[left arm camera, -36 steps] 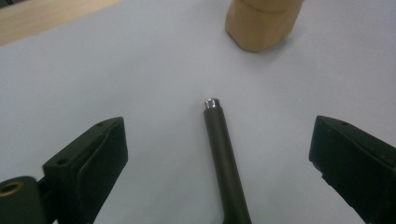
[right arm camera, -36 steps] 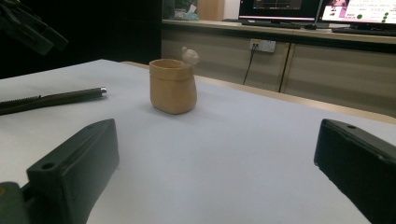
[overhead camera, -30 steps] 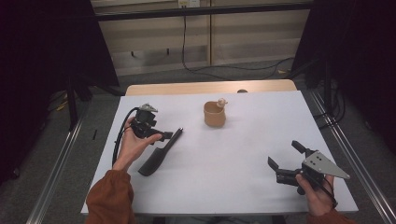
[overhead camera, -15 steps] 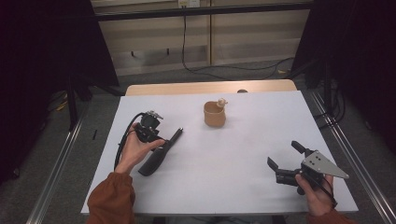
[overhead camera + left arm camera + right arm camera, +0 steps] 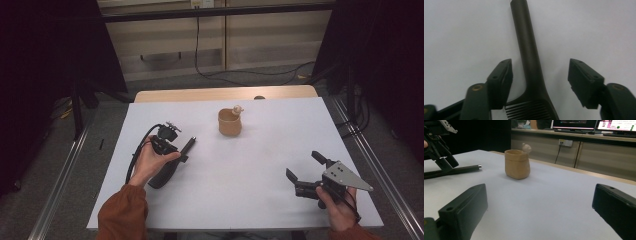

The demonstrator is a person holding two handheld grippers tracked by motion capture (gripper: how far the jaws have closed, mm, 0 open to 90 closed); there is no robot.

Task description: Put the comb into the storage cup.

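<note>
Black plastic is what the left gripper (image 5: 176, 145) is being brought down over: a slotted spatula (image 5: 530, 75) lying flat on the white desk (image 5: 260, 165), its handle pointing away toward the tan cup (image 5: 229, 122). In the left gripper view the jaws are seen standing apart on either side of the handle, just above where it widens into the slotted blade, with nothing yet clamped. The right gripper (image 5: 309, 175) is held low over the desk near the person's right hand (image 5: 340, 202), well apart from the spatula, its jaws also wide apart and empty; in its own view the cup (image 5: 517, 164) is seen ahead with a small pale figure on its rim. The risk is judged to lie in the grip point: the handle is thin, smooth and lies flat, so it may be pushed sideways or pinched off-centre and left to swing blade-down when lifted. A closure too near the taper could let it slip out.
</note>
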